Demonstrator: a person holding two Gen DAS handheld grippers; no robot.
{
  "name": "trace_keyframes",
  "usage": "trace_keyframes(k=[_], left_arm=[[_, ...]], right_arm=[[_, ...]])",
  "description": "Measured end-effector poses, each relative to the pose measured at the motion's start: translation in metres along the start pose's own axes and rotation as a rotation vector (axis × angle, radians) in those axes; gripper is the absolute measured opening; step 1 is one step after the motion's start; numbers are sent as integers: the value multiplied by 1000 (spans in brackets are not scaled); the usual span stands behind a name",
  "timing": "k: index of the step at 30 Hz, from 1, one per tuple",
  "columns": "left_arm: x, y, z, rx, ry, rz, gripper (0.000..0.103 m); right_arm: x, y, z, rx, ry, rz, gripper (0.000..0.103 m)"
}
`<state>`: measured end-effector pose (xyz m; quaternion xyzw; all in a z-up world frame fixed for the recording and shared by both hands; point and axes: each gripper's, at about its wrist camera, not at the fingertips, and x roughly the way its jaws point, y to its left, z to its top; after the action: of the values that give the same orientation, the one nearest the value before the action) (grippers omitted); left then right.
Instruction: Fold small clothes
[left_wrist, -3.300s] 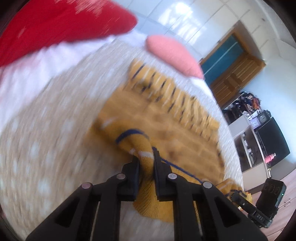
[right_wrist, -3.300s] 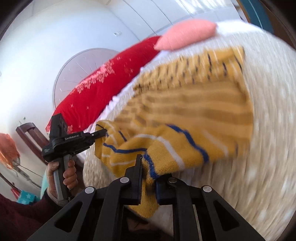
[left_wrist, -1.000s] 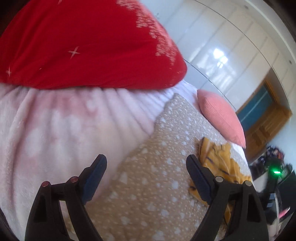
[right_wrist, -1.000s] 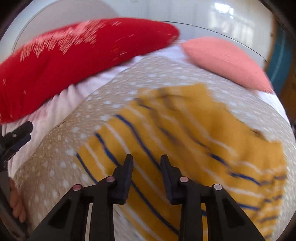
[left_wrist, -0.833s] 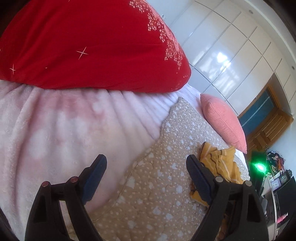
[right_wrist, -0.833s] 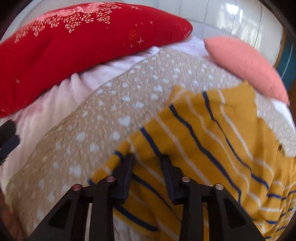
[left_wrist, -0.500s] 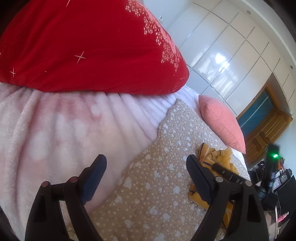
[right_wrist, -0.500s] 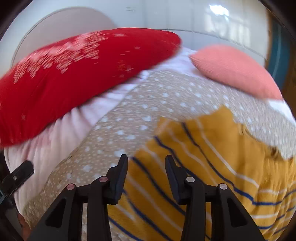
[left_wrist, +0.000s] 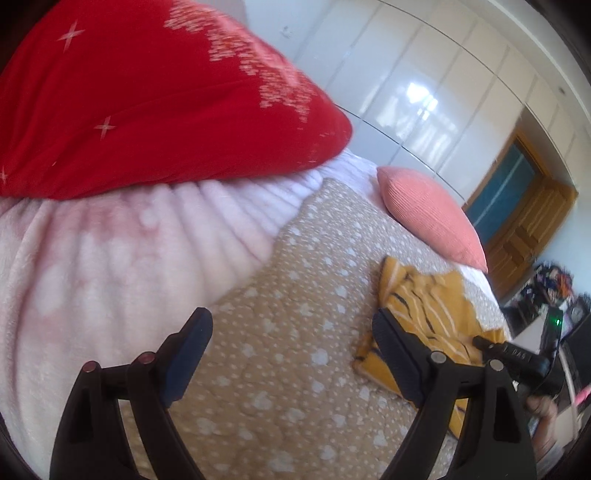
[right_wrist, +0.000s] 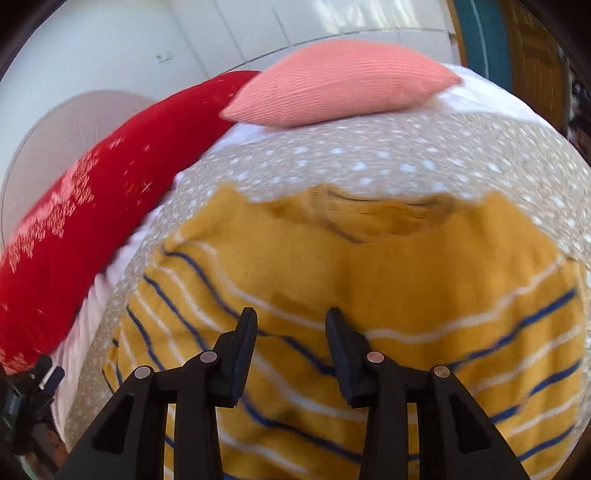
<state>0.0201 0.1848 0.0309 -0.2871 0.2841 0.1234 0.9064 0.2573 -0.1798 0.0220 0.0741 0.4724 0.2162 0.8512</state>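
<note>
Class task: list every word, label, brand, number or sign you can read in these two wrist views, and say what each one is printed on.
Nothing can be read for certain.
Pale lettering on the body of the right tool, seen in the left wrist view: too small and blurred to read.
Red pillow: white stars and specks only, no words.
Yellow striped sweater: no label or print visible.

1. Mustard-yellow knitted sweater (right_wrist: 369, 266) with navy and white stripes, plain across the top.
2. Lay spread flat on the spotted beige quilt (right_wrist: 388, 147), neckline toward the pink cushion (right_wrist: 343, 81).
3. Slightly rumpled along one edge.
</note>
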Motion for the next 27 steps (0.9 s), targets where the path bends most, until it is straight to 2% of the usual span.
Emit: trace_keyframes(k=[4,9,11,12,13,14,15,17,18,21,24,27], left_arm=[[4,-25,-9,74,14,-17,87],[9,-53,-18,173,23,-19,87],[9,-57,-21,192,28,-20,87],[10,-58,-22,196,30,-17,87],[10,-58,-22,194,33,-15,87],[11,-57,-22,187,37,-16,87],[12,-54,-21,172,44,-18,87],[12,-49,-19,146,50,-19,87],[13,-45,-18,128,55,-16,87],[14,-39,-18,97,79,-21,87],[16,-33,-18,72,97,-27,87],[16,-27,-17,51,104,-30,87]], right_arm=[[-18,-64,1,181,-8,137,44],[-44,-124,0,325,-56,92,42],[-59,-146,1,364,-94,-22,42],[-66,-157,1,387,-104,-120,47],[-73,-166,-1,413,-99,-325,55],[-81,-171,-3,440,-100,-488,55],[-91,-173,-6,471,-134,-467,55],[-104,-161,-7,495,-182,-343,55],[-107,-145,-4,462,-186,-323,55],[-96,-75,11,231,-147,-291,55],[-67,0,17,4,-77,-221,51],[-24,73,14,-195,-20,-200,36]])
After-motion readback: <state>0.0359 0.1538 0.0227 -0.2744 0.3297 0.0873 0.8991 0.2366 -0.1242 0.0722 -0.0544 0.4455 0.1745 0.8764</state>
